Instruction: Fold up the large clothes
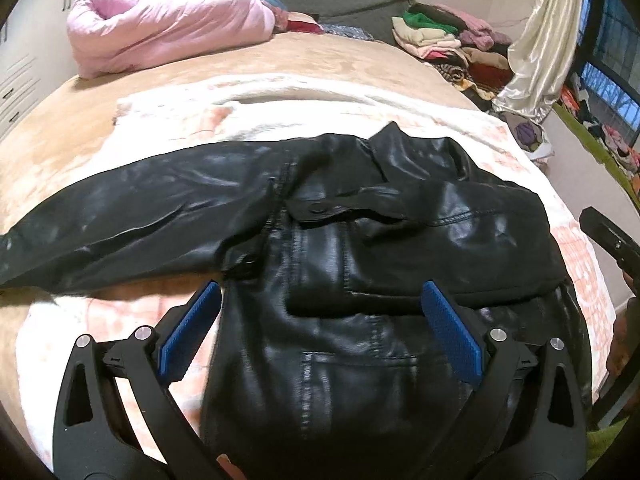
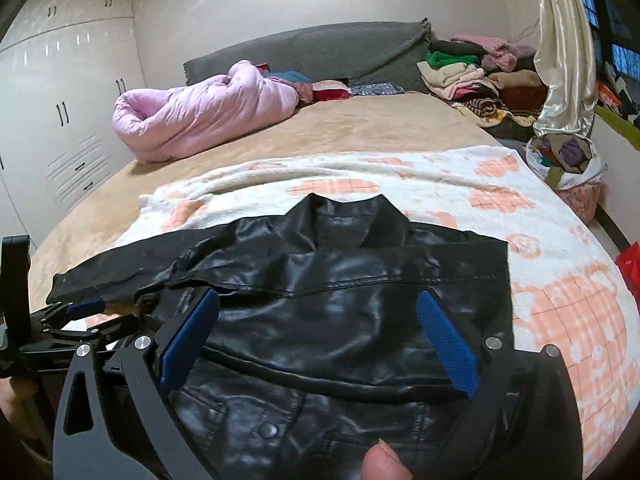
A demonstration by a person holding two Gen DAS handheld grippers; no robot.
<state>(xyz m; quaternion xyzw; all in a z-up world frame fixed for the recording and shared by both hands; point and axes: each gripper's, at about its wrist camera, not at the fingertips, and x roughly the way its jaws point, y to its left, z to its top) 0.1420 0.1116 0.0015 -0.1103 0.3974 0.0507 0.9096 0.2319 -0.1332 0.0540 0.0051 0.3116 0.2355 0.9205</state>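
while both grippers, left gripper (image 1: pixel 320 320) and right gripper (image 2: pixel 320 332), are gaping empty, the black jacket's (image 1: pixel 360 248) hem is running out of view.

Left gripper (image 1: pixel 320 320): matte black angular frame, silver round screws; ribbed blue pads on its fingers (image 1: pixel 452 340); right gripper (image 2: pixel 320 336) matches.

The jacket (image 2: pixel 340 304) lies on the towel (image 2: pixel 560 300), the quilt (image 2: pixel 200 116) behind it.
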